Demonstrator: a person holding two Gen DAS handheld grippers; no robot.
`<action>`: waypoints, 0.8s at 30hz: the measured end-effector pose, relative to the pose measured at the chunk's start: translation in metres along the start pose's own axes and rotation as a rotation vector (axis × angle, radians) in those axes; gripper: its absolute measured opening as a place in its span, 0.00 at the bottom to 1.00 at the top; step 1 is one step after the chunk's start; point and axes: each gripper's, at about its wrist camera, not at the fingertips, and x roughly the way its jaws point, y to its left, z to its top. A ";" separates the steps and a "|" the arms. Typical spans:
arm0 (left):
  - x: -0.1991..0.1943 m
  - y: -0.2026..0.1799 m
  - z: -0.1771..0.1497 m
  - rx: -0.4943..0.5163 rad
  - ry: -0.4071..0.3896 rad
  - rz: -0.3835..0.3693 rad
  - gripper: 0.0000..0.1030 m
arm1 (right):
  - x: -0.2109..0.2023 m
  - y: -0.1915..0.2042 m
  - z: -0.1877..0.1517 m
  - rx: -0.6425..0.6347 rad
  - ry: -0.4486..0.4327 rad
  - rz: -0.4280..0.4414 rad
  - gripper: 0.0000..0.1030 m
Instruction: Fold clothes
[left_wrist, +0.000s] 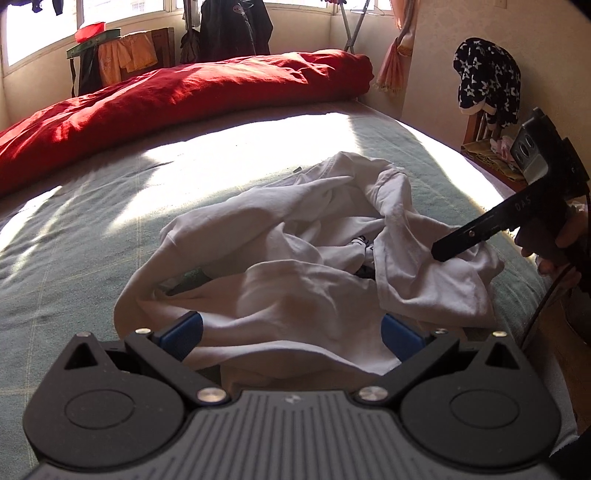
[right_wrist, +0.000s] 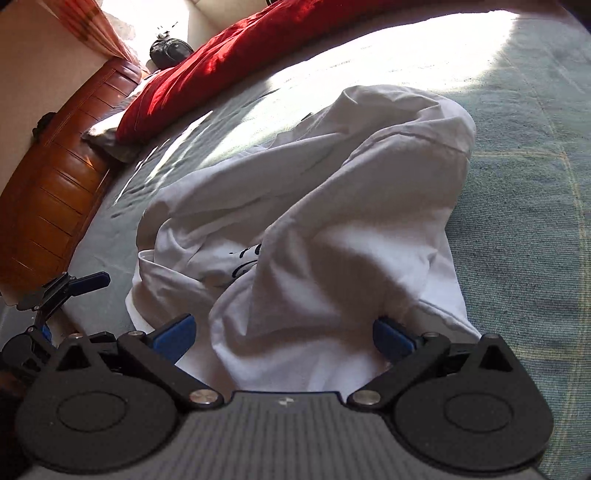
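Observation:
A crumpled white T-shirt (left_wrist: 295, 266) with a dark print lies bunched on the green-grey bedspread (left_wrist: 74, 258). My left gripper (left_wrist: 291, 336) is open at the shirt's near edge, its blue pads (left_wrist: 181, 334) wide apart with fabric lying between them. In the left wrist view, my right gripper (left_wrist: 443, 253) reaches in from the right over the shirt's right side, held by a hand (left_wrist: 554, 254). In the right wrist view, the right gripper (right_wrist: 282, 336) is open too, straddling a raised fold of the T-shirt (right_wrist: 314, 229). The left gripper (right_wrist: 70, 306) shows at the lower left.
A red duvet (left_wrist: 184, 96) is rolled along the far side of the bed. A wooden headboard (right_wrist: 55, 177) lines one end. A chair with a star-patterned garment (left_wrist: 487, 77) stands by the wall. Windows and hanging clothes (left_wrist: 232, 29) are behind.

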 end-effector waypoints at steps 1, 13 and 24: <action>0.002 -0.003 0.002 0.003 -0.004 -0.015 0.99 | 0.003 0.003 -0.003 -0.027 0.008 -0.017 1.00; 0.055 0.004 -0.010 0.001 0.089 -0.119 0.99 | 0.018 0.019 -0.026 -0.153 -0.044 -0.107 1.00; 0.080 0.027 -0.030 0.053 0.172 -0.186 0.99 | 0.032 0.037 -0.023 -0.271 0.031 -0.199 1.00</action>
